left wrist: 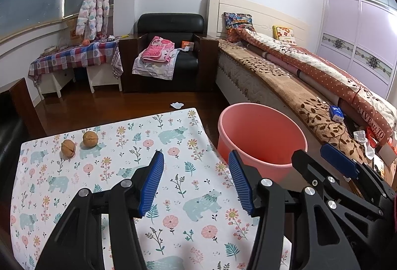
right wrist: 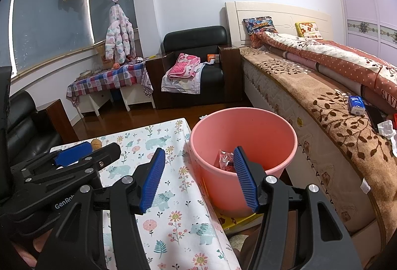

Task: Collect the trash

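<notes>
Left of the pink bin (left wrist: 263,138), two walnuts (left wrist: 79,142) sit on my table's floral cloth (left wrist: 173,170), waiting for collection. My left gripper (left wrist: 196,180) hovers released over the cloth, holding nothing. My right gripper (right wrist: 198,179) hangs released at the bin's rim, above what looks like a red wrapper (right wrist: 224,158) inside.

So there's a low table under a white cloth with bears and flowers (left wrist: 173,135); two round brown walnuts (left wrist: 79,143) sit near its far left corner; a crumpled white paper scrap (left wrist: 177,104) lies on the dark wooden floor (left wrist: 124,106) beyond.
</notes>
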The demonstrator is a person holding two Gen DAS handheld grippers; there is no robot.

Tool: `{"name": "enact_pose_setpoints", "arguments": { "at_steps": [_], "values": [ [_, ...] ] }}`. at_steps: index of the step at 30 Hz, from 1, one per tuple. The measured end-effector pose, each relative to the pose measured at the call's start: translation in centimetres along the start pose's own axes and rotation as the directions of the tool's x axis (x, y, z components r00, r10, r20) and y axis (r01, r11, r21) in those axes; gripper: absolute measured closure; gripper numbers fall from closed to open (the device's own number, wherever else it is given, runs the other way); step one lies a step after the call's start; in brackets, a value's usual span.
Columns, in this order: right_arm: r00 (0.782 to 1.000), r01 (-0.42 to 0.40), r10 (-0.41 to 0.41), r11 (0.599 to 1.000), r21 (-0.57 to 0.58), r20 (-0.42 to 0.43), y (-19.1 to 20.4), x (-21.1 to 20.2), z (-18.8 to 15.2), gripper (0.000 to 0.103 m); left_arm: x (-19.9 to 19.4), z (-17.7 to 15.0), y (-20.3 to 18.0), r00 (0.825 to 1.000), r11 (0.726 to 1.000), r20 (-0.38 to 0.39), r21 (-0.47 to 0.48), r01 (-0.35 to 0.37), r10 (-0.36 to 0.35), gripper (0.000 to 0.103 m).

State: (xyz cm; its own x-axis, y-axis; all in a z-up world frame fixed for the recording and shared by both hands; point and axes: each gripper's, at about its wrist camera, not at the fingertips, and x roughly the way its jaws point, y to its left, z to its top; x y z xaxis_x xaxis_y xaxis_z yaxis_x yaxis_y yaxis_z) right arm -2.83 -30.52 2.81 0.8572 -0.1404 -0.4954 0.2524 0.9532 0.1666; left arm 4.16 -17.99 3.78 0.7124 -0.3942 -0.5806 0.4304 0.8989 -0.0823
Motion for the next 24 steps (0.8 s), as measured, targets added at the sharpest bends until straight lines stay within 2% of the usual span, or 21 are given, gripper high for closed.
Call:
{"name": "enact_pose_setpoints", "arguments": {
  "at_steps": [24],
  "values": [
    [1.000,0.003,-0.003,1.000,0.004,-0.004,-0.28,0.42,-0.31,0.045,-0.01,-0.03,-0.04,1.000,1.000,0.000,0.000,0.000,0.000,0.049]
  ]
}}
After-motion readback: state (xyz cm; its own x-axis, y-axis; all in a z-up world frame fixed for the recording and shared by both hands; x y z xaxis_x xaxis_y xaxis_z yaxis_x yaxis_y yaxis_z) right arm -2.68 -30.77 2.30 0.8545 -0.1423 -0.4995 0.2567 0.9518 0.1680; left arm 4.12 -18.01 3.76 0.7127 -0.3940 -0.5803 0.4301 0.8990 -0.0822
